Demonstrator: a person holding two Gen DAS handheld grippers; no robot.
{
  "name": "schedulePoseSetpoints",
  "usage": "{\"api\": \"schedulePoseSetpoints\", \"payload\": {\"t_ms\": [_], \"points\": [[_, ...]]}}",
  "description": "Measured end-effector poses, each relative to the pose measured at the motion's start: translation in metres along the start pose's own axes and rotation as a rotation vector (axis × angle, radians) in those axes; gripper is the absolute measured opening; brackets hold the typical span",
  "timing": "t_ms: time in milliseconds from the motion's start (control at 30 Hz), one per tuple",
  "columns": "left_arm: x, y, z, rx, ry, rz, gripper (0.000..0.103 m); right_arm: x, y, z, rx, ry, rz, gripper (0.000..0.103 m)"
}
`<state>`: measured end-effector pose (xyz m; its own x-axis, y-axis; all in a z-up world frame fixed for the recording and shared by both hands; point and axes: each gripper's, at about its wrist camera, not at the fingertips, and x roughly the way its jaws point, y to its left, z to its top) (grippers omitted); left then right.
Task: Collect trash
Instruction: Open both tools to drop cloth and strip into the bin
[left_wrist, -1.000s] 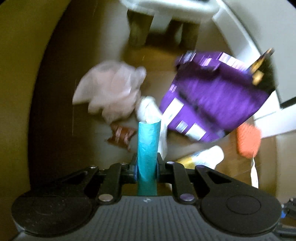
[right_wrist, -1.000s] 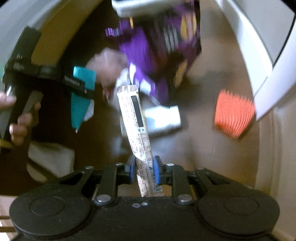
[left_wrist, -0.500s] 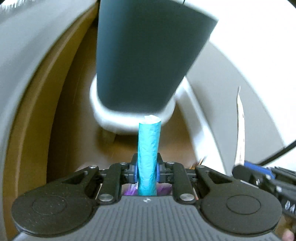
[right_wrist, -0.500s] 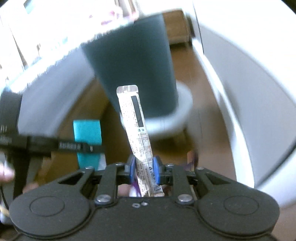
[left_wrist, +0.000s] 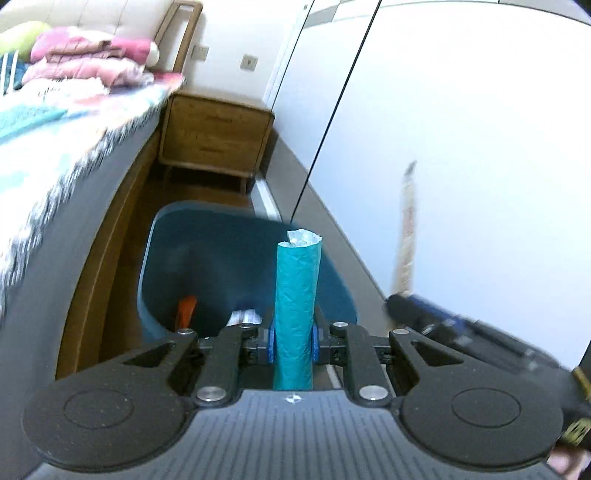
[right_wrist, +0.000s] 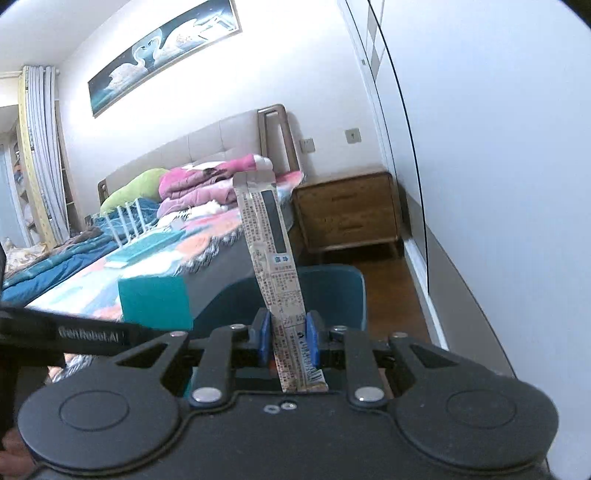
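Note:
My left gripper (left_wrist: 293, 338) is shut on a teal wrapper (left_wrist: 297, 306) that stands upright between its blue pads. Right behind it gapes the open dark blue trash bin (left_wrist: 177, 236), with an orange scrap (left_wrist: 186, 308) and a white piece inside. My right gripper (right_wrist: 284, 341) is shut on a long silver printed sachet (right_wrist: 271, 243), which also shows edge-on in the left wrist view as the sachet (left_wrist: 406, 240). The bin's rim (right_wrist: 332, 271) lies just beyond the right gripper. The left gripper (right_wrist: 85, 334) with its teal wrapper (right_wrist: 155, 302) sits to the left there.
A bed (right_wrist: 110, 254) with colourful blankets runs along the left. A wooden nightstand (left_wrist: 214, 136) stands behind the bin against the wall. White wardrobe doors (left_wrist: 461, 129) fill the right side. Brown floor (right_wrist: 391, 291) lies between the bin and the wardrobe.
Both grippers have risen from the littered floor and tilted up, each keeping its wrapper. The bin, seen from below half a second ago, now shows its open top.

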<state>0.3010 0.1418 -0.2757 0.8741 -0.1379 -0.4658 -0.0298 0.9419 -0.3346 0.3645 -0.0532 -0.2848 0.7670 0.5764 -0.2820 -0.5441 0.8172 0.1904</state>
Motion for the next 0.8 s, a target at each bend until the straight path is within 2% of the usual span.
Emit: {"api": "schedulePoseSetpoints", "payload": {"t_ms": [133,233,400,500,633,800], "points": [[0.026,-0.007,0.026,0.038,-0.045,0.071,0.016,0.032,0.002,0.006,-0.064,0.011,-0.027,0.02],[0.048,-0.009,0.04,0.059,-0.046,0.129,0.016,0.048,0.008,0.003,-0.085,0.043,-0.042,0.02],[0.083,0.003,0.041,0.056,0.047,0.208,0.016,0.075,0.011,-0.001,-0.118,0.13,-0.073,0.02],[0.106,0.014,0.035,0.037,0.12,0.22,0.016,0.09,0.01,-0.005,-0.113,0.201,-0.078,0.02],[0.126,0.017,0.023,0.064,0.193,0.245,0.016,0.098,0.015,-0.012,-0.14,0.284,-0.107,0.02],[0.14,0.022,0.01,0.065,0.274,0.268,0.017,0.099,0.015,-0.013,-0.131,0.336,-0.112,0.024]]}}
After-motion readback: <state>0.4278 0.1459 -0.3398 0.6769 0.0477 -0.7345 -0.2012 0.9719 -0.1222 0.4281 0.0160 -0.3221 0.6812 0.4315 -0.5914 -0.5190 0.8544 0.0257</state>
